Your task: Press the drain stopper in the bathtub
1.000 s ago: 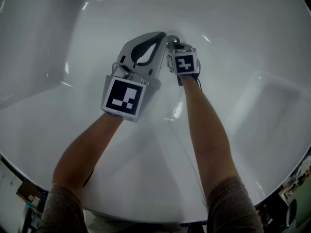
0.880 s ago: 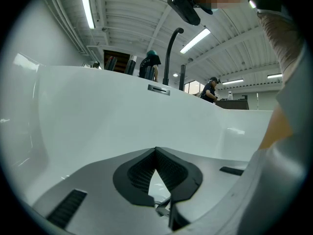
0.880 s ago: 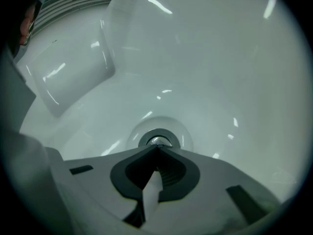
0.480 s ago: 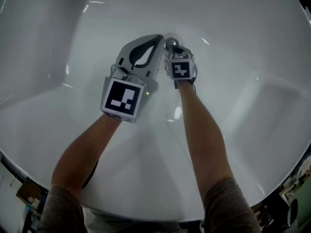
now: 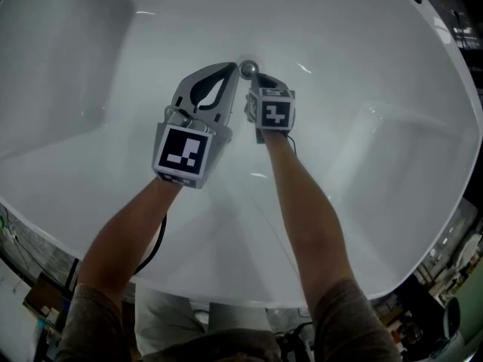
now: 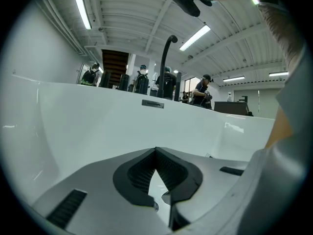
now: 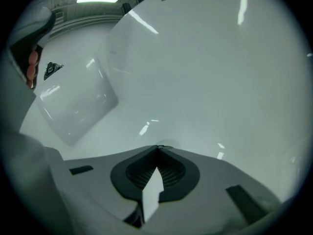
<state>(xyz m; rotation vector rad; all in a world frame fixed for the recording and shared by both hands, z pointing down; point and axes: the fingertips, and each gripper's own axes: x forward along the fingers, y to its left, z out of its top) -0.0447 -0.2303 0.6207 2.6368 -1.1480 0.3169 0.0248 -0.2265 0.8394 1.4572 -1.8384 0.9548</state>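
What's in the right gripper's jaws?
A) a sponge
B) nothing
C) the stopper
B: in its own view the right gripper has its tips together with nothing between them, and in the head view the stopper sits outside the jaws, just ahead of the tips.

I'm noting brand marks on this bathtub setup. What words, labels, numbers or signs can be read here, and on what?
No words or numbers can be read anywhere.
Left marker cube and right marker cube: black-and-white square codes, no letters.
Dark emblem at the left of the right gripper view: too small to read.
Plate on the tub wall: any print is too small to read.
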